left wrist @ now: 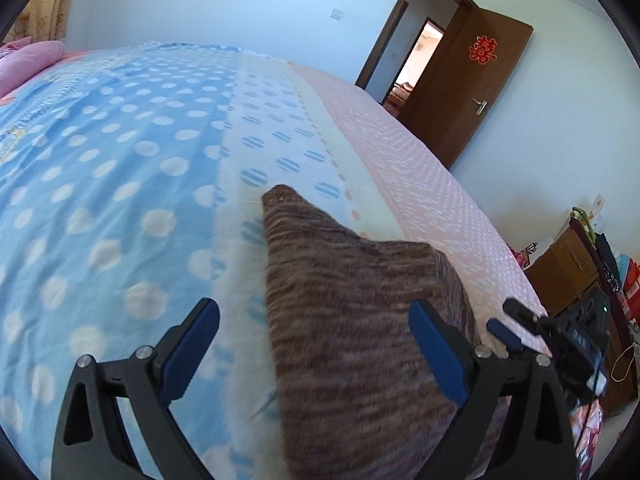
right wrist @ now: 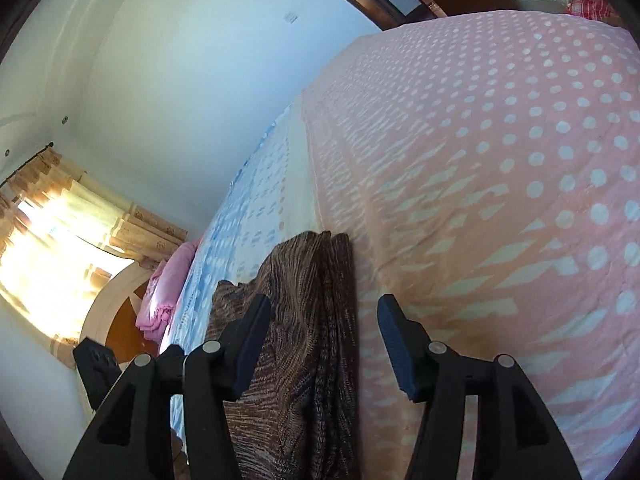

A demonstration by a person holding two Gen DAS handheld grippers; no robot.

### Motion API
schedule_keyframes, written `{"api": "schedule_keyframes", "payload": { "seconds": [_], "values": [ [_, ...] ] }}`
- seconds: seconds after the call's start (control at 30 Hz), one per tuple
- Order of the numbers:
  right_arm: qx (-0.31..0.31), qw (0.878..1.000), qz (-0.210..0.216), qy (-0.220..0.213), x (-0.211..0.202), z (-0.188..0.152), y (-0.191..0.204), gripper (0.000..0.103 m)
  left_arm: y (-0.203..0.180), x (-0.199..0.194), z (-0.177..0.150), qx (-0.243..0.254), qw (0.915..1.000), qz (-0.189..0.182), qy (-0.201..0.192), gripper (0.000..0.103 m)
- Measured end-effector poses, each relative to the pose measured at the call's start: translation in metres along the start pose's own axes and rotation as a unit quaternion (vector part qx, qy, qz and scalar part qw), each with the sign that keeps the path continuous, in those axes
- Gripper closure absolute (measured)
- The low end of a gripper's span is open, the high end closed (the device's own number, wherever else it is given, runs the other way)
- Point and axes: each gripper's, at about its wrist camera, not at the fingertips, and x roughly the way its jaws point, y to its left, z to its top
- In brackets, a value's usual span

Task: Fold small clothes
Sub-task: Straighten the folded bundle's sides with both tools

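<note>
Both grippers, left [left wrist: 314,354] and right [right wrist: 324,344], stand spread and empty over the folded brown knit garment [left wrist: 360,320] on the bedspread [left wrist: 120,160].

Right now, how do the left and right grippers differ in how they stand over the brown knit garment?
The left gripper is spread wider than the right gripper. The left one frames the brown knit garment across its broad face, where it tapers to a corner; the right one looks along the garment's stacked folded edge, which sits nearer its left finger. Both are open, neither pinching the cloth, which lies on the bedspread.
</note>
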Motion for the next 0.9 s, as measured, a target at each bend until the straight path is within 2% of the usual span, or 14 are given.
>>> {"api": "schedule_keyframes", "payload": {
  "seconds": [0.13,0.23,0.37,0.47,0.53,0.6,0.67,0.7,0.73,0.77,0.8,0.9],
  "values": [
    [-0.039,0.999,-0.030,0.022,0.016,-0.006,0.015,0.046,0.009,0.047,-0.009,-0.029,0.9977,0.003,0.062,0.012],
    [-0.062,0.996,-0.045,0.037,0.022,-0.007,0.020,0.042,0.004,0.046,-0.018,0.007,0.9990,0.007,0.043,0.012],
    [-0.110,0.990,-0.068,0.048,0.047,-0.009,0.035,0.035,0.006,0.046,-0.019,0.003,0.9991,0.002,0.043,0.012],
    [-0.159,0.981,-0.100,0.056,0.063,-0.015,0.050,0.028,0.006,0.047,-0.019,0.004,0.9991,0.001,0.041,0.012],
    [-0.203,0.968,-0.132,0.065,0.079,-0.019,0.063,0.022,0.004,0.047,-0.019,0.012,0.9990,0.009,0.042,0.012],
    [-0.226,0.961,-0.144,0.069,0.085,-0.020,0.066,0.022,0.000,0.048,-0.019,0.021,0.9987,0.020,0.043,0.012],
    [-0.230,0.960,-0.139,0.073,0.089,-0.019,0.067,0.024,-0.002,0.049,-0.019,0.026,0.9983,0.027,0.044,0.012],
    [-0.228,0.961,-0.136,0.073,0.089,-0.018,0.067,0.035,-0.003,0.050,-0.018,0.028,0.9982,0.030,0.045,0.012],
    [-0.227,0.963,-0.126,0.074,0.090,-0.018,0.067,0.056,-0.004,0.050,-0.018,0.030,0.9980,0.034,0.045,0.012],
    [-0.226,0.964,-0.114,0.077,0.089,-0.018,0.069,0.065,-0.005,0.051,-0.018,0.033,0.9977,0.040,0.044,0.013],
    [-0.224,0.965,-0.106,0.080,0.089,-0.018,0.069,0.070,-0.006,0.051,-0.019,0.036,0.9973,0.047,0.042,0.014],
    [-0.239,0.962,-0.113,0.072,0.092,-0.022,0.077,0.077,-0.007,0.050,-0.019,0.041,0.9969,0.055,0.037,0.020]
  ]
}}
